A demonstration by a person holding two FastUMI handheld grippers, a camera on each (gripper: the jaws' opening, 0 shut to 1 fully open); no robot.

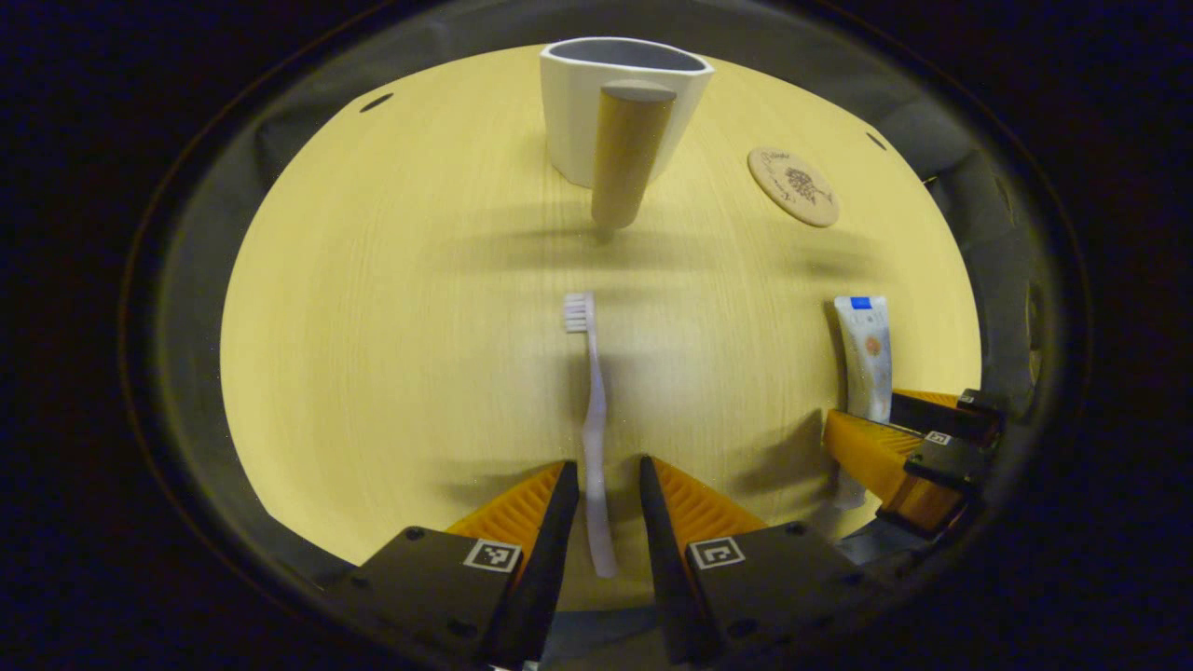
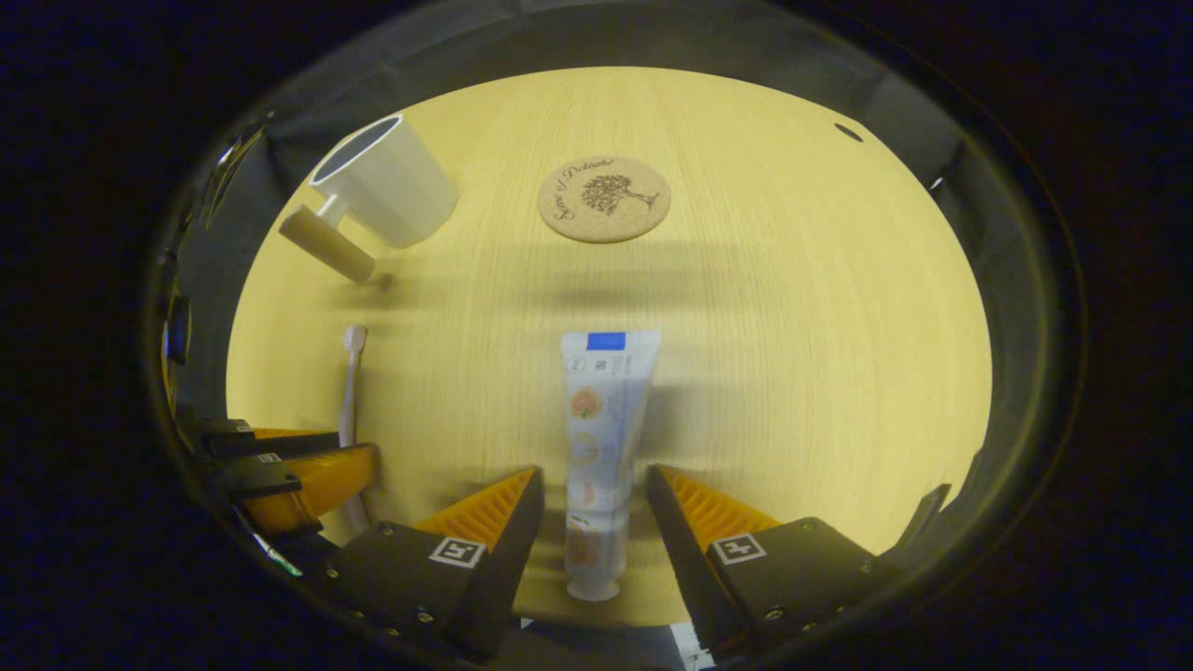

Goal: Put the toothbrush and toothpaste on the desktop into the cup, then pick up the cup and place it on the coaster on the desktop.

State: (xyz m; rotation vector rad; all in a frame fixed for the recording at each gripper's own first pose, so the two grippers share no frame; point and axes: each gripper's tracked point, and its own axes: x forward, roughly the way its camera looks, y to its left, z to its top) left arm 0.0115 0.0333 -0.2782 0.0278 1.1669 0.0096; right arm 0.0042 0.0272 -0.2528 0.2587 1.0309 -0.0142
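Toothbrush is lying flat on the pale wooden desktop, its handle running back between the two fingers of the left gripper and its bristled head pointing away toward the cup. The fingers are standing apart on either side of the handle with a gap showing on each side, so the left gripper is sitting open and gripping nothing. In the left gripper view the white cup is standing upright at the far edge, straight ahead, its thick handle facing the camera; to its right the round coaster is lying well apart from it. Farther right, the toothpaste is lying flat with the right gripper straddling its near end. In the right gripper view the tube is lying lengthwise between the right gripper's own fingers, cap end nearest the camera and flat crimped end pointing toward the coaster ahead; both fingers are standing clear of it, so this gripper too is spread wide and holding nothing. Whether either gripper is touching the desktop cannot be told.
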